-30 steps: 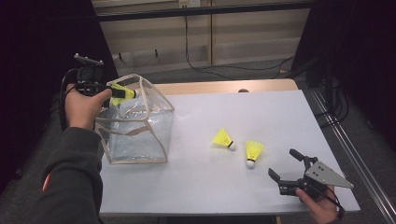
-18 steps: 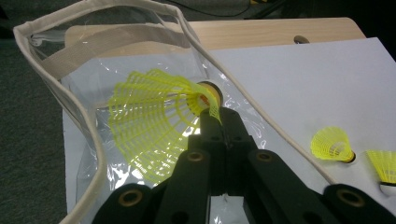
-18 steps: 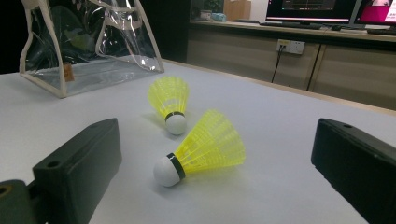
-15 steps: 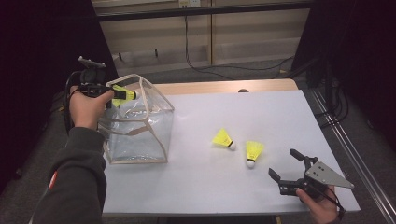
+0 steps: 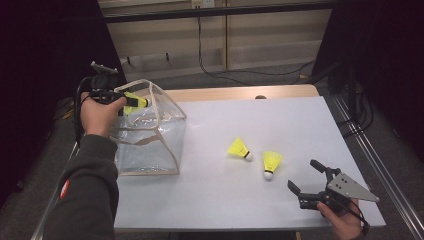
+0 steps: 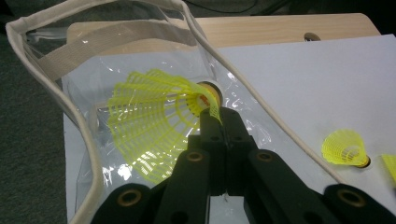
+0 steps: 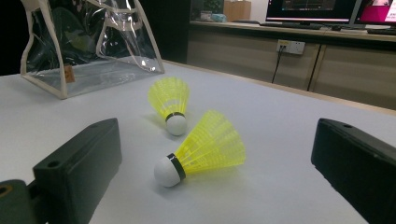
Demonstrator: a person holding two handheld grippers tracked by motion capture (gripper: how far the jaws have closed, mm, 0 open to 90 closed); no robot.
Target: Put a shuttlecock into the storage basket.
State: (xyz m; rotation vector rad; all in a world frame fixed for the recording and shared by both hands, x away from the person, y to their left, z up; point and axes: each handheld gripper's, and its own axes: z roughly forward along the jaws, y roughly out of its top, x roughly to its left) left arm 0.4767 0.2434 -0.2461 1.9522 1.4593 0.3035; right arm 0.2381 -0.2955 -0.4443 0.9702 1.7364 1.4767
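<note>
1. The left gripper [image 5: 131, 103] clamps a yellow plastic shuttlecock [image 6: 154, 126] by its cork end, over the open mouth of the clear plastic bag with beige trim [image 5: 150, 135] at the white table's [image 5: 280, 125] left edge.
2. The right gripper [image 5: 306, 177] rests near the table's front right corner, its jaws spread wide and empty.
3. Two more yellow shuttlecocks [image 5: 239, 149] [image 5: 271, 163] lie just beside each other, between the bag and the right gripper.
</note>
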